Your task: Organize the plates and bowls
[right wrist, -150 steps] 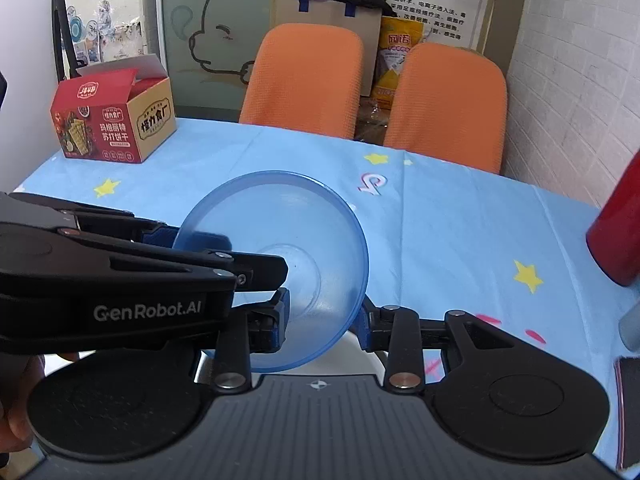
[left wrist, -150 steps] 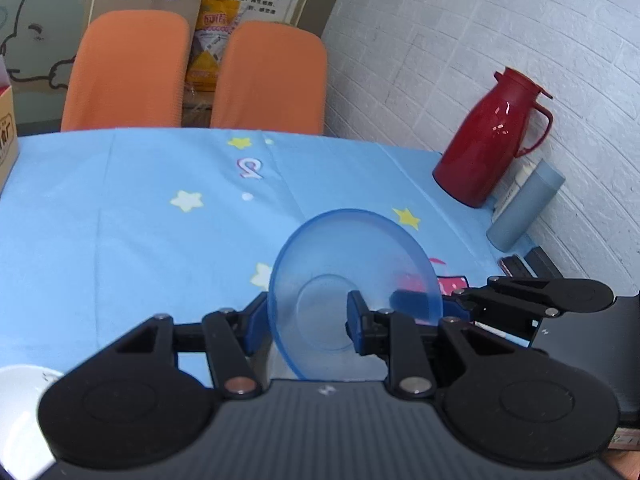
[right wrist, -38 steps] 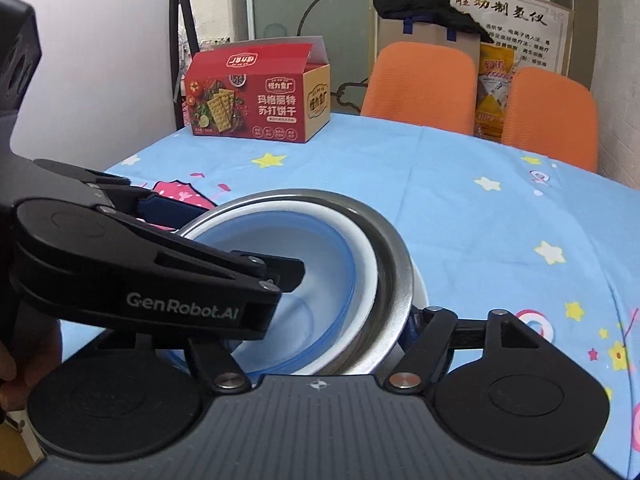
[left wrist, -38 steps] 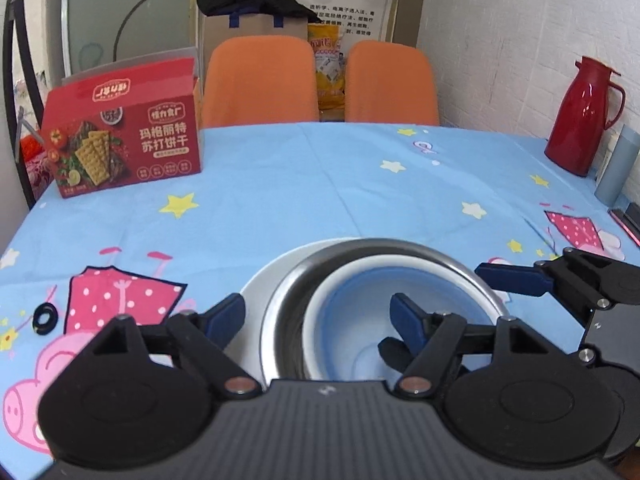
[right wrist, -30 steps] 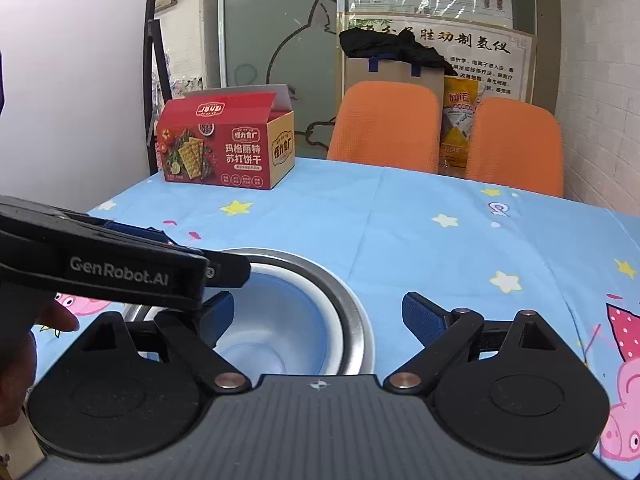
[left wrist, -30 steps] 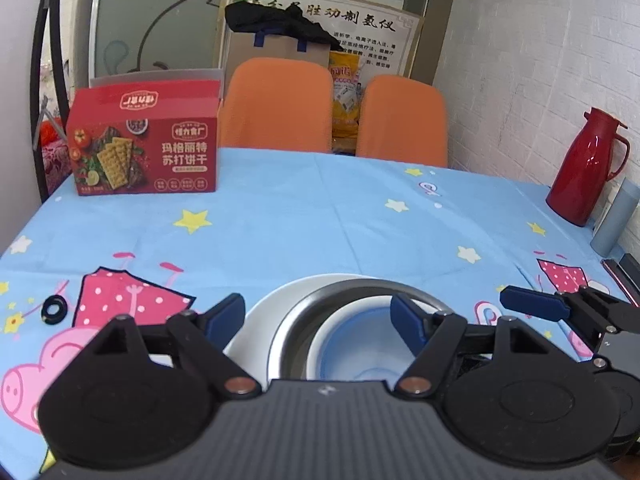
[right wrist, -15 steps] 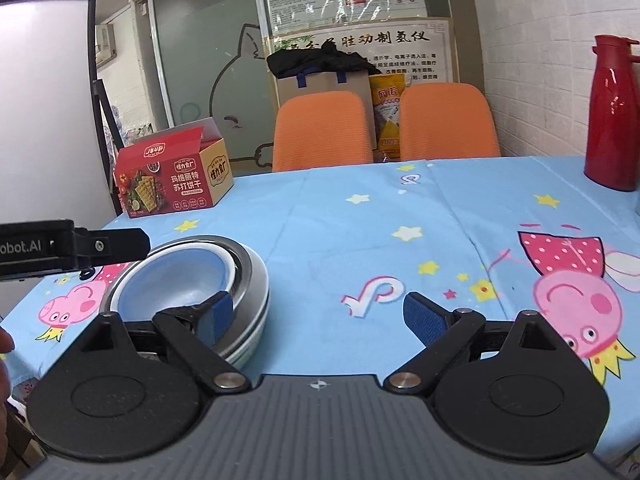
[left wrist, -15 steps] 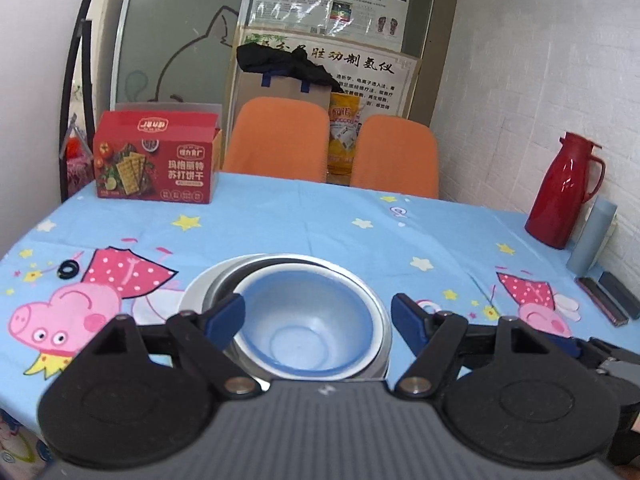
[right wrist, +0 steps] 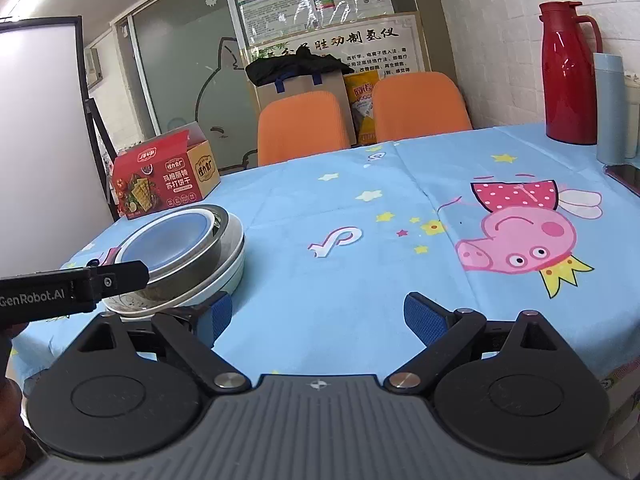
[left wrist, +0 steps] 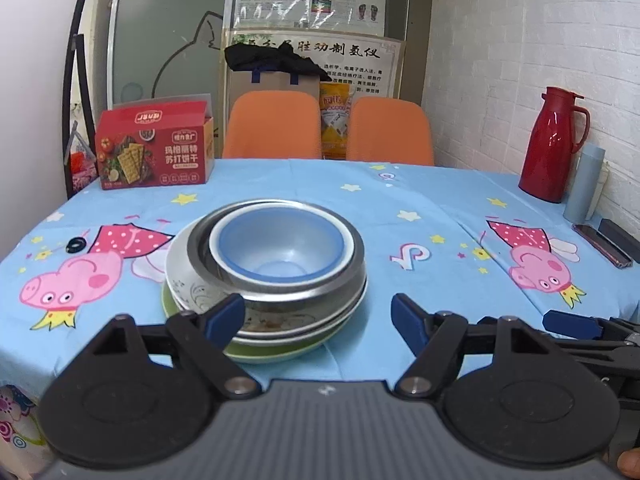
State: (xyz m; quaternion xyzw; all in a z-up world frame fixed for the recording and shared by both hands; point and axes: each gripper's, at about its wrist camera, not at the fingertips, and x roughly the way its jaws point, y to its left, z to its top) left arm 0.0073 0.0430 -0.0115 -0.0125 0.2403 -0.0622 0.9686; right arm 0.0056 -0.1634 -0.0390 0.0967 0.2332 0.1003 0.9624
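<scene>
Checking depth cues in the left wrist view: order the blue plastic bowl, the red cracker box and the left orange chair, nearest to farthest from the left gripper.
1. Blue plastic bowl, atop the stack, just ahead of the left gripper.
2. Red cracker box, far left on the table.
3. Left orange chair, behind the table.

Nested bowls (left wrist: 276,252) stack on plates (left wrist: 280,346); box (left wrist: 154,148) behind, left.

Lots of bright colours on the table

The tablecloth (left wrist: 304,184) is light blue with yellow stars and pink pigs in red spotty dresses. The blue bowl (left wrist: 276,248) sits in a white one, in a shiny silver bowl (left wrist: 304,300), on a white plate with grey swirls (left wrist: 180,276) and a green plate (left wrist: 272,354). The box (left wrist: 154,152) and the jug (left wrist: 554,146) are red. The chairs (left wrist: 272,126) are orange.
</scene>
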